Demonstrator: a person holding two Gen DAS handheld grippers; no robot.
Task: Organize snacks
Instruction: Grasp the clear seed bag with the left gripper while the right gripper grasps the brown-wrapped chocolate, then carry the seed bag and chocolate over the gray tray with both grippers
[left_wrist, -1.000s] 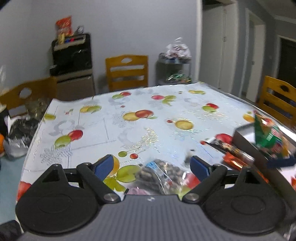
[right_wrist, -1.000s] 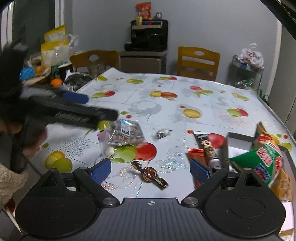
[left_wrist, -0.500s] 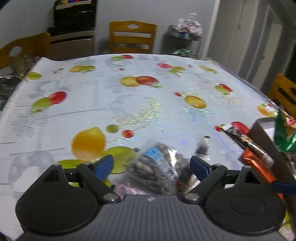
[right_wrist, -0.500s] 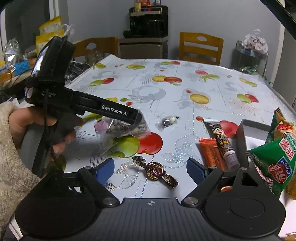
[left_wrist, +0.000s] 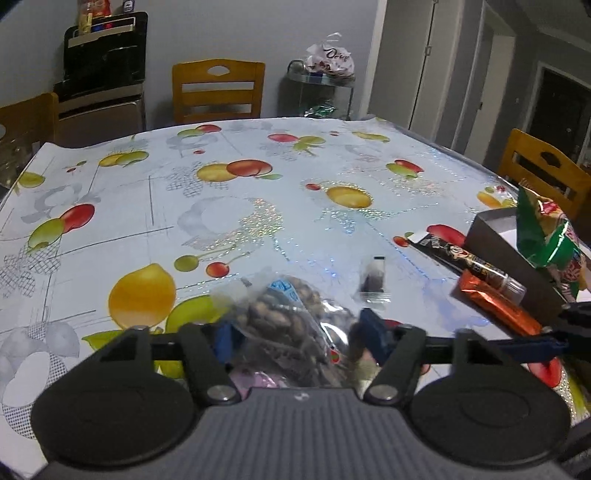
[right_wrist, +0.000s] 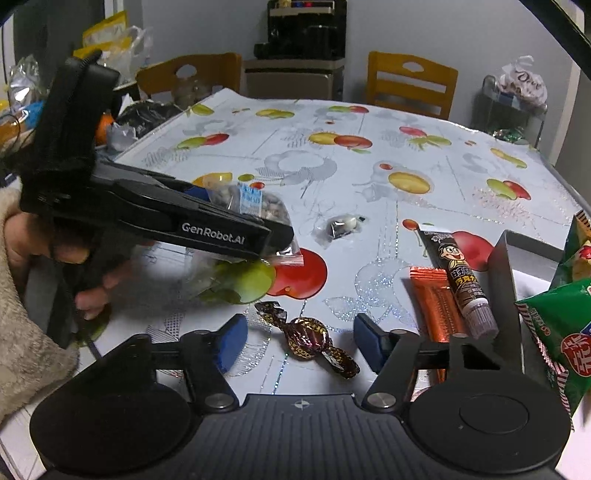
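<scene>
Pickup step: left gripper (left_wrist: 301, 338) jaws closing round clear nut bag (left_wrist: 291, 314) on tabletop (left_wrist: 229, 218), prob touching; right gripper (right_wrist: 299, 341) jaws closing, candy (right_wrist: 308, 339) between, untouched. Next: lift both to box (right_wrist: 508, 280)

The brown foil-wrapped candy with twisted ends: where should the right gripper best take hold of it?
Probably at the round middle of the brown foil-wrapped candy, from above. It lies flat and slanted between the closing jaws of the right gripper; its twisted ends are thin and would slip.

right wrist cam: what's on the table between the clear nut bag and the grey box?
Right wrist view: a small clear packet, then the chocolate tube and orange bar beside the grey box. Clear nut bag sits left.
</scene>
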